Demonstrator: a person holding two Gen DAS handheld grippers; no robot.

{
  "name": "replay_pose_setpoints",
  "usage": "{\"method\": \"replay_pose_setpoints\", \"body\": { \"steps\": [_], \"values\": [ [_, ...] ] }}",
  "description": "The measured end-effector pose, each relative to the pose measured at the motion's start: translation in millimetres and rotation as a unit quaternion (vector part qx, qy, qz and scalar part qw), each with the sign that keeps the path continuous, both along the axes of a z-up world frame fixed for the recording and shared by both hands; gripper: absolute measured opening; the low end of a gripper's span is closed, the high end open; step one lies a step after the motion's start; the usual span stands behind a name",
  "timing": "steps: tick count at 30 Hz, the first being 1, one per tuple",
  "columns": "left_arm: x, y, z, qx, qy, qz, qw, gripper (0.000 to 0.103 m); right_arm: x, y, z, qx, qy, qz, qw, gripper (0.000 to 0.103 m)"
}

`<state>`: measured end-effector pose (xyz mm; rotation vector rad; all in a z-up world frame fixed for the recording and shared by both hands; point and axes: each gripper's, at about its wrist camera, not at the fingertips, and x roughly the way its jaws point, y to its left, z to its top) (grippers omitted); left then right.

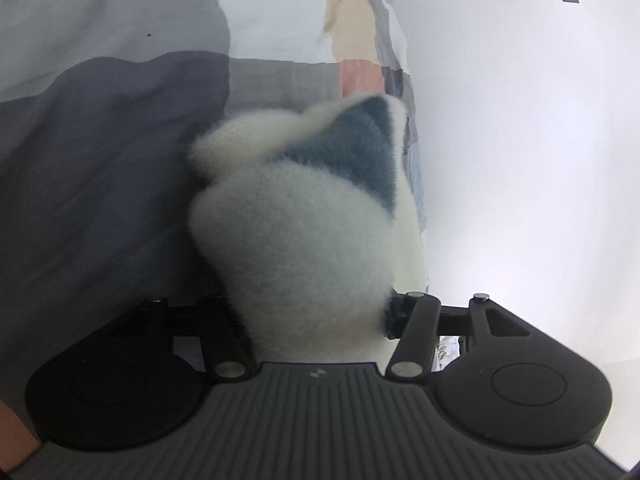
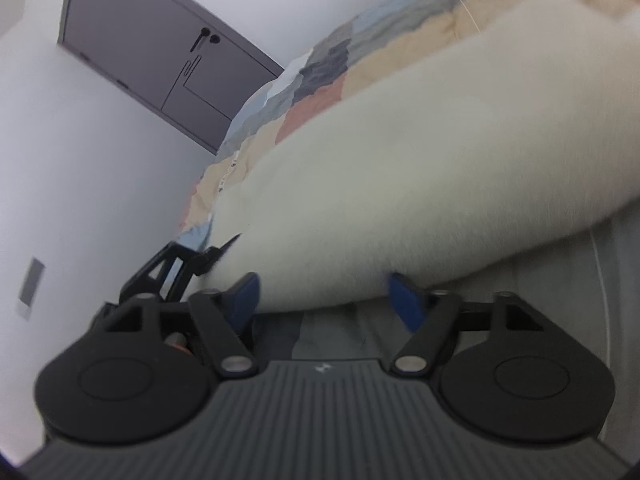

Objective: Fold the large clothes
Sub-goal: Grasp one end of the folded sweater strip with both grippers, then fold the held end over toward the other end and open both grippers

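A fluffy white fleece garment with a blue patch (image 1: 308, 216) fills the middle of the left wrist view. My left gripper (image 1: 316, 316) is shut on a bunch of it and its fingertips are buried in the pile. In the right wrist view the same white fleece (image 2: 400, 184) stretches from lower left to upper right. My right gripper (image 2: 324, 300) has its blue pads (image 2: 406, 300) at the fleece's lower edge, jaws set fairly wide with fleece between them; whether they pinch it is hidden. The left gripper's black fingers (image 2: 180, 268) show at that view's left.
A patchwork bedcover (image 2: 320, 80) in tan, rust, grey and blue lies under the garment. Grey and dark bedding (image 1: 100, 140) lies on the left in the left wrist view. A white wall (image 1: 520, 140) and a grey door (image 2: 160, 64) stand behind.
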<state>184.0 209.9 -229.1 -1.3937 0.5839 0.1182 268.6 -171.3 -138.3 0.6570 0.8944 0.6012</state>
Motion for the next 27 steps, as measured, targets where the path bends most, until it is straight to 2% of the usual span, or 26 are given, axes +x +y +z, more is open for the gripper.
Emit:
{"method": "replay_pose_setpoints", "body": {
  "steps": [2, 3, 8, 10, 13, 16, 23, 27],
  "values": [
    [5, -1, 0, -0.004, -0.001, -0.002, 1.0000, 0.060, 4, -2, -7, 0.024, 0.022, -0.005, 0.999, 0.094],
    [6, 2, -3, -0.007, -0.002, -0.003, 1.0000, 0.060, 5, -4, -12, 0.034, 0.036, -0.012, 0.999, 0.103],
    [-1, 9, -2, -0.011, -0.002, -0.005, 0.9999, 0.060, 19, -14, -37, 0.094, 0.104, -0.055, 0.989, 0.103],
    [-4, 18, -10, -0.016, -0.003, -0.005, 0.9999, 0.060, 23, -21, -45, 0.116, 0.119, -0.082, 0.983, 0.103],
    [-5, 21, -14, -0.018, -0.003, -0.004, 0.9998, 0.060, 25, -38, -53, 0.153, 0.131, -0.133, 0.970, 0.103],
    [-5, 22, -15, -0.021, -0.003, -0.003, 0.9998, 0.060, 24, -55, -61, 0.188, 0.146, -0.189, 0.953, 0.103],
    [-4, 23, -21, -0.030, -0.007, -0.001, 0.9995, 0.060, 5, -99, -59, 0.202, 0.128, -0.317, 0.918, 0.103],
    [-4, 23, -22, -0.026, -0.007, -0.002, 0.9996, 0.060, 9, -107, -67, 0.209, 0.130, -0.327, 0.912, 0.103]
  ]
}}
